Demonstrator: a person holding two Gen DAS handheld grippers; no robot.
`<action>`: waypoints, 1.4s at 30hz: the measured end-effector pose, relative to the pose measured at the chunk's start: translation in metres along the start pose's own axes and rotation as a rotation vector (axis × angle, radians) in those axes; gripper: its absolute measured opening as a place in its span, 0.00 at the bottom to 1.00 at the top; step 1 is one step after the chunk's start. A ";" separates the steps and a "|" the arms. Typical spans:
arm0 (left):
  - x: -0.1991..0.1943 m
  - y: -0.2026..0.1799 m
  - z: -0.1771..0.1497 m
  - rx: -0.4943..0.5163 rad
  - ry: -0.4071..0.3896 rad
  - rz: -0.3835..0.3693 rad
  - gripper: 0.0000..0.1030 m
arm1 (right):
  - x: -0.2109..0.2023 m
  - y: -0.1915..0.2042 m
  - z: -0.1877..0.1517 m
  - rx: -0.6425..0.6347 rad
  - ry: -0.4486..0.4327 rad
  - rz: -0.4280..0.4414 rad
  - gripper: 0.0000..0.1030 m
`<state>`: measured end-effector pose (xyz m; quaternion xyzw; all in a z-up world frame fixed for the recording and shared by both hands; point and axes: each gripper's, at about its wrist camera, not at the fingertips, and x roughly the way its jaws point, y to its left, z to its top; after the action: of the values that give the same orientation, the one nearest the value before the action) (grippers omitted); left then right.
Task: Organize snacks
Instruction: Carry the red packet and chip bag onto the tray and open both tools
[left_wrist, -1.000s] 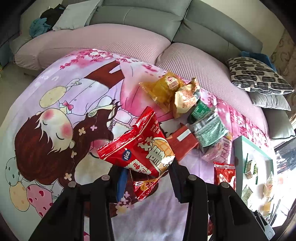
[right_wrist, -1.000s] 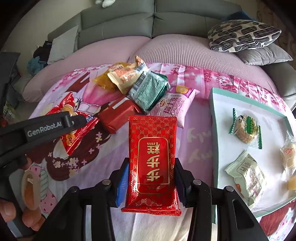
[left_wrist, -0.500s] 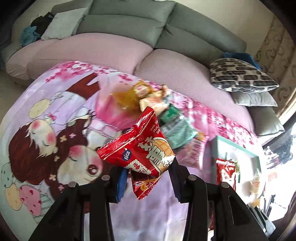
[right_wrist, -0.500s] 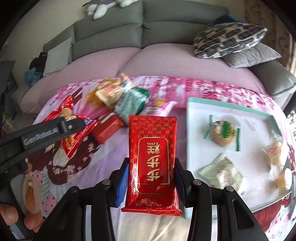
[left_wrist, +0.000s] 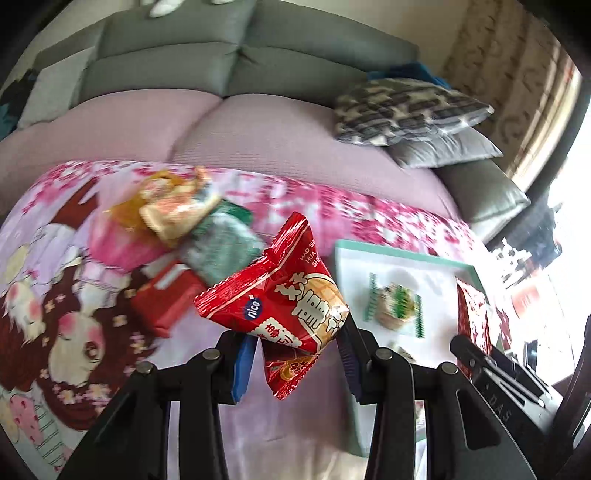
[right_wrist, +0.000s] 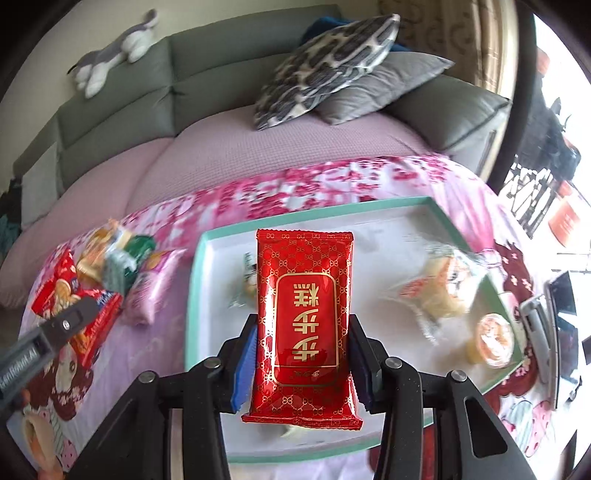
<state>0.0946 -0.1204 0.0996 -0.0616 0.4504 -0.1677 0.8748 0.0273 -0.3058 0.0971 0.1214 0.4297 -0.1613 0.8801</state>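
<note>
Snacks carried from pile to tray (right_wrist: 192, 295): left tongs (left_wrist: 295, 354) clamp red bag (left_wrist: 280, 299), right tongs (right_wrist: 301, 354) clamp red pack (right_wrist: 304, 317).

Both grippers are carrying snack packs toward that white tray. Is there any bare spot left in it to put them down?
Yes. The tray is bare along its far rim and in the middle, between the green-edged pastry and the clear bag. Its right corner is crowded by the jelly cup.

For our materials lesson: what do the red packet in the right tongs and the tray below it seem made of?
Red packet: probably glossy plastic foil film, given its sheen, gold print and crimped ends. Tray: smooth, matte white base with teal rim, perhaps plastic or coated board; unclear.
</note>
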 end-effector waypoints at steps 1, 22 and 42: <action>0.003 -0.006 -0.001 0.011 0.007 -0.009 0.42 | -0.001 -0.004 0.001 0.007 -0.002 -0.003 0.46; 0.063 -0.072 -0.020 0.135 0.104 -0.156 0.42 | 0.035 -0.053 0.002 0.099 0.057 -0.057 0.46; 0.046 -0.066 -0.015 0.107 0.092 -0.133 0.75 | 0.032 -0.059 -0.001 0.131 0.068 -0.082 0.66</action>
<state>0.0914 -0.1976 0.0724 -0.0369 0.4753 -0.2521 0.8422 0.0221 -0.3658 0.0665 0.1664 0.4524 -0.2205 0.8479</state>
